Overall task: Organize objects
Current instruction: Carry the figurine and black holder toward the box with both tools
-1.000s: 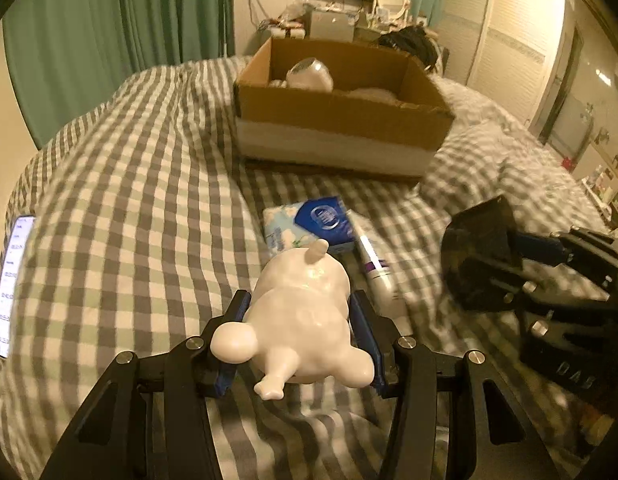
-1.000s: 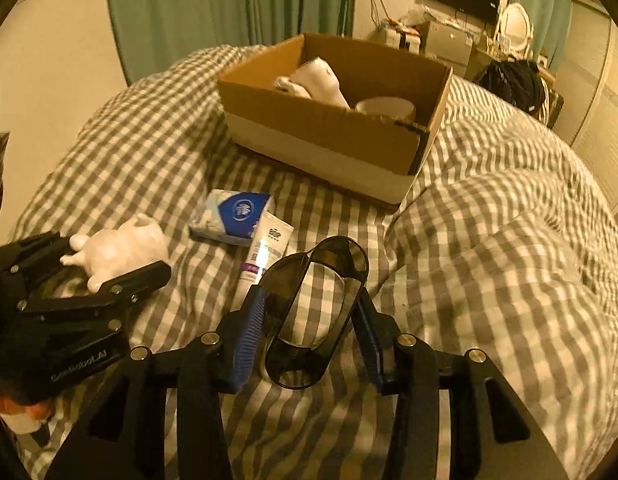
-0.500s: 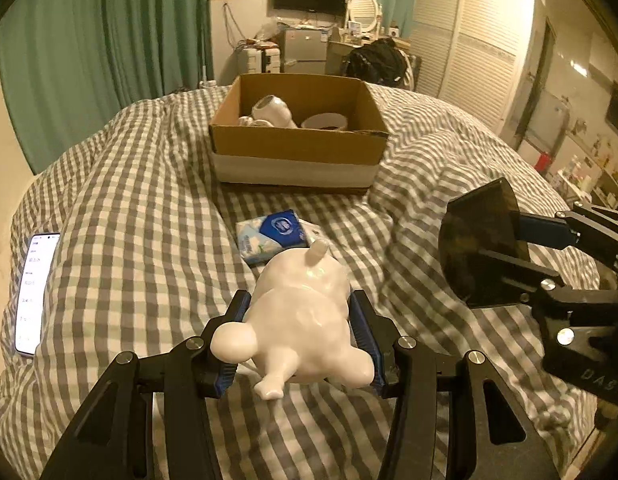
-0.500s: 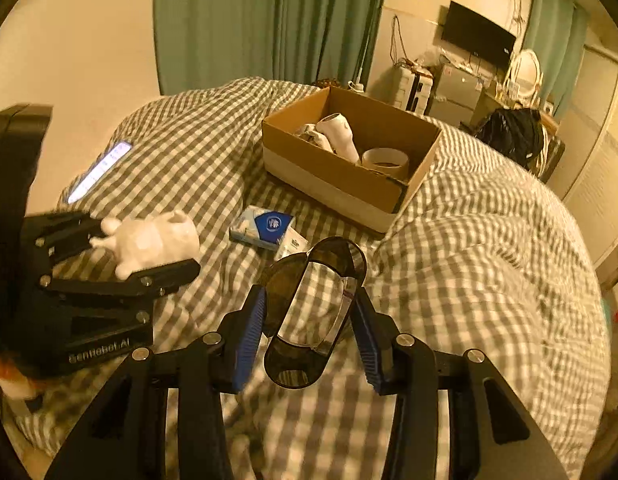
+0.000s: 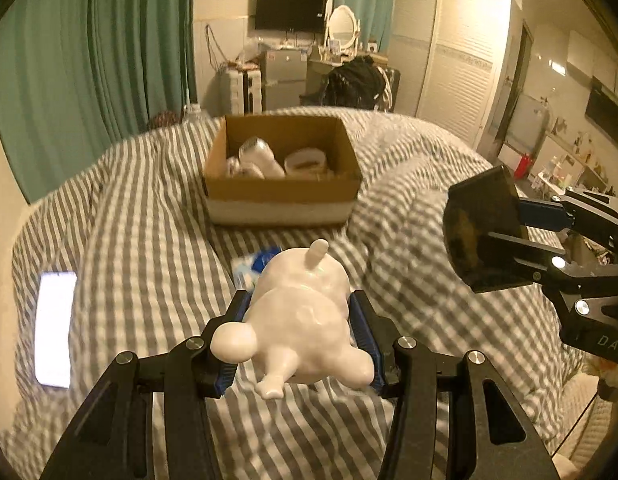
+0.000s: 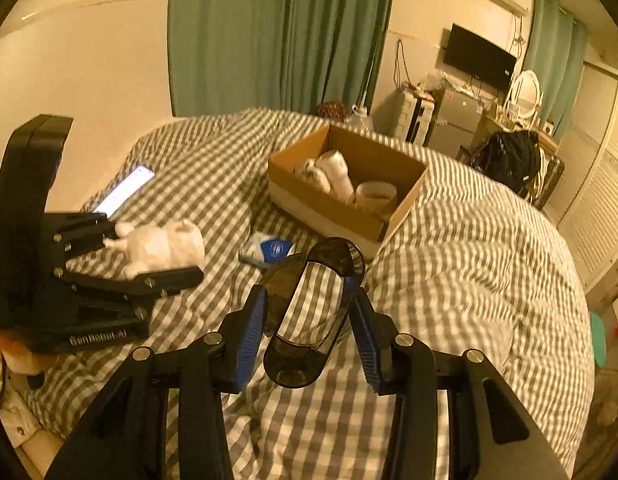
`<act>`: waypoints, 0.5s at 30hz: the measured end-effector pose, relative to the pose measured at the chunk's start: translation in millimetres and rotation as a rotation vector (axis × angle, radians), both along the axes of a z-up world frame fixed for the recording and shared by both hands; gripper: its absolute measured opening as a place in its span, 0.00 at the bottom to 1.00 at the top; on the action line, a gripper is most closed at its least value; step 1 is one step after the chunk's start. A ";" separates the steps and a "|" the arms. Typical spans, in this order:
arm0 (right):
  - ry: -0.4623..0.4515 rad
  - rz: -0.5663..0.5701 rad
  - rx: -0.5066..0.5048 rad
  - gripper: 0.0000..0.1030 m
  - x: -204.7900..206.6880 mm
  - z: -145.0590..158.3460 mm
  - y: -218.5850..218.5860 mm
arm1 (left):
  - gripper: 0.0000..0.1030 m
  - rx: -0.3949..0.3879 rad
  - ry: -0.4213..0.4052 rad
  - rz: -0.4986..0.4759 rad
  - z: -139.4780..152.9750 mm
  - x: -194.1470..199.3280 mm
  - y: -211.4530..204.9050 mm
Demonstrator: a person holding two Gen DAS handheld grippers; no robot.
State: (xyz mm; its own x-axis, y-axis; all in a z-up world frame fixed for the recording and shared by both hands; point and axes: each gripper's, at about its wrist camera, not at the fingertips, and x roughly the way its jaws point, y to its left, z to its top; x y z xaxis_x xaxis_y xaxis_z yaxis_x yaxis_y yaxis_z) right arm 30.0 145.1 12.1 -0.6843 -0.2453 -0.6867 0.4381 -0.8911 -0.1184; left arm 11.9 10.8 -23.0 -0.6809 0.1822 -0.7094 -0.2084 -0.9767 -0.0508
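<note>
Over the checked bed [image 5: 149,216], left gripper [image 5: 299,322] clamped on a white figurine [image 5: 297,316], held up clear of the covers. Only visible from the right wrist: dark see-through cup [image 6: 309,316] pinched sideways between the right gripper [image 6: 309,322] pads, rim facing the camera. From the left wrist, just its dark outside. Both grippers angled down toward the box [image 6: 341,196], already holding white items. Tissue pack [image 6: 269,250] between grippers and box; lit phone [image 5: 55,328] off left.

Tissue pack [image 5: 256,265] blurred — half hidden behind the white figurine [image 5: 297,312].
</note>
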 end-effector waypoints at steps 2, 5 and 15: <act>0.024 0.005 0.009 0.41 -3.9 10.7 0.6 | 0.50 0.012 0.008 -0.010 11.7 -10.7 -2.4; 0.050 0.009 0.008 0.40 -15.0 24.0 3.2 | 0.50 0.013 0.029 -0.021 28.4 -28.0 -2.6; 0.137 0.014 -0.020 0.40 -74.9 75.1 4.9 | 0.50 0.010 0.112 -0.009 74.0 -99.8 -3.2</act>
